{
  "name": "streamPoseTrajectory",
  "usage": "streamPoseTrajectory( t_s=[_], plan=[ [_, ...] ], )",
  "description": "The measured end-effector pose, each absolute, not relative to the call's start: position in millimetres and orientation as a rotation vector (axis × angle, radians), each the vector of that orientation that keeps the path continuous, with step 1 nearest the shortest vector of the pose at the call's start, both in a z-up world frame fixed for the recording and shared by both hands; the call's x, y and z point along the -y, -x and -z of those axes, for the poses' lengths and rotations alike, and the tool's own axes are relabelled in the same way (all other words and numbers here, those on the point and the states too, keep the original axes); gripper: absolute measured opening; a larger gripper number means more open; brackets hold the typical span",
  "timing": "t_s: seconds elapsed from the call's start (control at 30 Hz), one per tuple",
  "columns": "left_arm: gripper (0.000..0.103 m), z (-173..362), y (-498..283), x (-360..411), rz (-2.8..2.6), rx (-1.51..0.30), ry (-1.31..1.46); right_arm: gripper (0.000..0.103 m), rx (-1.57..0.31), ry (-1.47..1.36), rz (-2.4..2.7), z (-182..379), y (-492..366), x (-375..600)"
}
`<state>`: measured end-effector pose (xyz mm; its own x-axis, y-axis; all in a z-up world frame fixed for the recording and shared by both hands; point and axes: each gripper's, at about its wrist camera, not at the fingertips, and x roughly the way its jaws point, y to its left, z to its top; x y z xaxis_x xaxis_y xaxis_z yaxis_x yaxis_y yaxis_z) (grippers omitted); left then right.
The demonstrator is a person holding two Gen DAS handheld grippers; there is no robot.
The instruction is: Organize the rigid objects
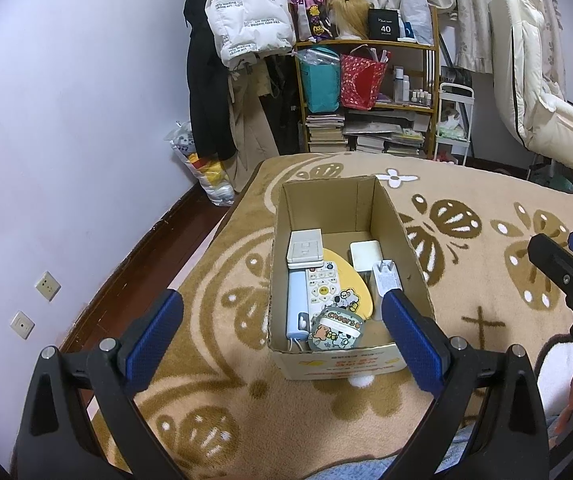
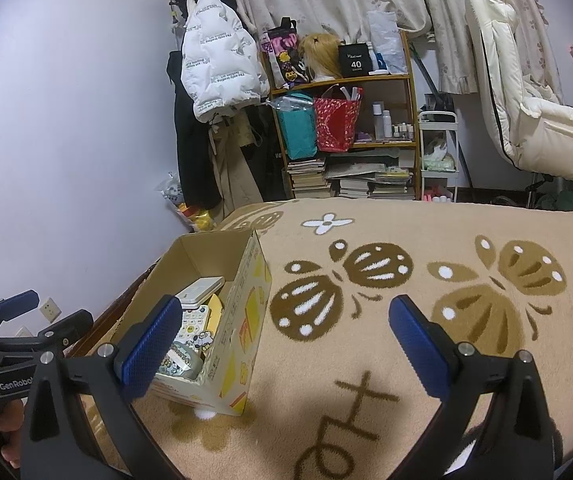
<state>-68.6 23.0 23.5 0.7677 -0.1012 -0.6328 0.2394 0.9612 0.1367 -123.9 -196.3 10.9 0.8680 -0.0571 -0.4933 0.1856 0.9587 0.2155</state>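
Note:
An open cardboard box [image 1: 402, 220] stands on the beige butterfly blanket [image 1: 486, 280]; it also shows in the right wrist view [image 2: 246, 320]. Inside lie a white remote [image 1: 320, 284], a light blue device [image 1: 296, 308], a white switch plate [image 1: 305, 249], a yellow disc [image 1: 356, 284], a white block [image 1: 365, 255], a white adapter [image 1: 385, 278] and a round "Cheers" pouch [image 1: 336, 330]. My left gripper [image 1: 282, 334] is open and empty, hovering over the box's near end. My right gripper [image 2: 282, 340] is open and empty, right of the box above the blanket.
A wooden shelf [image 1: 366, 80] with bags, books and bottles stands behind the bed, beside hanging coats [image 1: 246, 12]. A white padded chair [image 1: 538, 92] is at the far right. The wall [image 1: 66, 140] and dark floor strip lie left of the bed edge.

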Motion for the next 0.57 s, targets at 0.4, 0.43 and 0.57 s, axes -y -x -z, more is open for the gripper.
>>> streamPoseTrajectory(
  t_s=[0.4, 0.43, 0.57],
  plan=[
    [0.099, -22.5, 67.6, -25.7, 0.187, -0.668, -0.212, 0.103, -0.505, -0.262, 0.126, -10.6, 125.2, 196.6],
    [0.099, -22.4, 67.6, -25.9, 0.187, -0.668, -0.212, 0.103, -0.505, -0.262, 0.126, -10.7, 125.1, 196.7],
    [0.099, -22.0, 67.3, -26.9, 0.184, -0.670, -0.213, 0.103, -0.493, -0.257, 0.130, -12.7, 125.7, 196.0]
  ],
)
